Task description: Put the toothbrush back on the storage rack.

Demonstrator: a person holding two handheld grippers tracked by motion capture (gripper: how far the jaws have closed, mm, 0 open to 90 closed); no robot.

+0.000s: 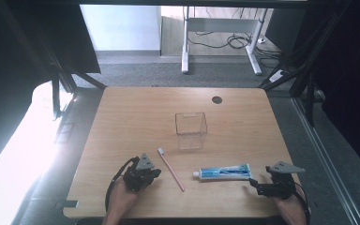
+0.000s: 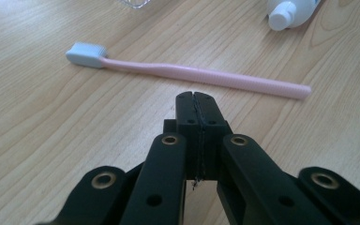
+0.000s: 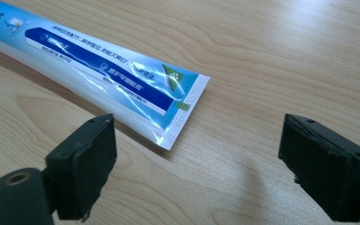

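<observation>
Light wood-grain tabletop [image 1: 136,117] w/ dark round cable hole [image 1: 217,100] at 1 o'clock; grey carpet, white desk legs beyond. Left gripper [image 2: 197,99] clenched, empty, just short of pink plastic toothbrush [image 2: 201,76] at 6. Right gripper [image 3: 194,161] released, wide, at crimped end of blue-white toothpaste tube [image 3: 108,70] at 5. Clear square plastic container [image 1: 191,130] at centre.

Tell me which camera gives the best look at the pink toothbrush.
The left gripper view: the toothbrush lies whole and close across the wood, white bristles and pink handle sharp, just beyond the shut left gripper. The high view shows it small and thin between the two grippers.
</observation>
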